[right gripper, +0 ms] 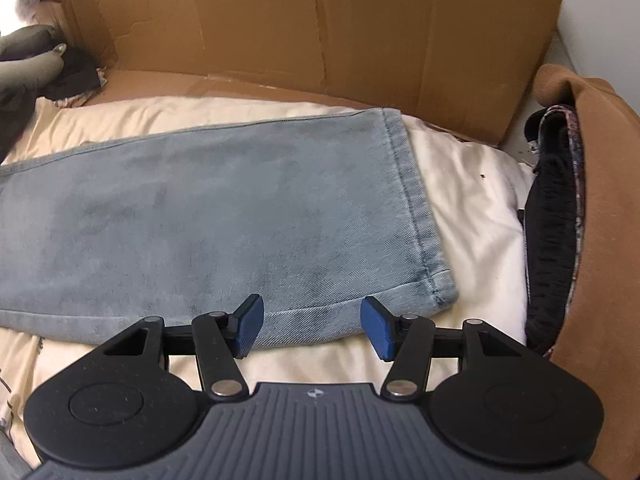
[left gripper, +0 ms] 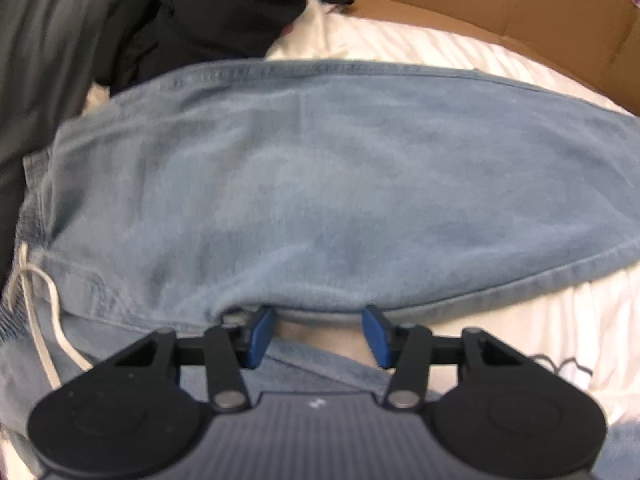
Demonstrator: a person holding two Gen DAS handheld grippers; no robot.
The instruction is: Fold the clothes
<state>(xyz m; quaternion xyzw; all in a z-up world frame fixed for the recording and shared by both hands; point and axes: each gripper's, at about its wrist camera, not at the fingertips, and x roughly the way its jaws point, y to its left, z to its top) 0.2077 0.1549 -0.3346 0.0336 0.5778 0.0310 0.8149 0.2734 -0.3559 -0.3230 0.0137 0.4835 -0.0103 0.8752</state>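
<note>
Bed sheet (right gripper: pixel 472 184), cream: carries the jeans (right gripper: pixel 208 208), pale blue, laid flat w/ legs stacked, hem end twd 3 o'clock in R view. Cardboard (right gripper: pixel 320 32) stands along far edge at 12. Dark clothes heap (left gripper: pixel 192 20) at 11 in L view.

Left tongs (left gripper: pixel 318 336): pads wide apart, holding nothing; upper denim layer's near edge hangs just over the pad tips. Right tongs (right gripper: pixel 312 330): wide apart too, empty, hovering over near seam close to hem corner.

Risks (judgement):
- L tongs may pinch only top layer → legs slide apart, fold goes skew.
- R grip so near corner → hem droops, edges misalign.
- Drawstring (left gripper: pixel 40 320) loose at 8 in L view → could snag or get trapped in fold.
- L view blurred, so exact layer count unclear.

View diffs: L view alone shows waist end, drawstring, clothes heap. R view alone shows hem (right gripper: pixel 420 216), plus brown/dark cloth stack (right gripper: pixel 560 200) at 3.
</note>
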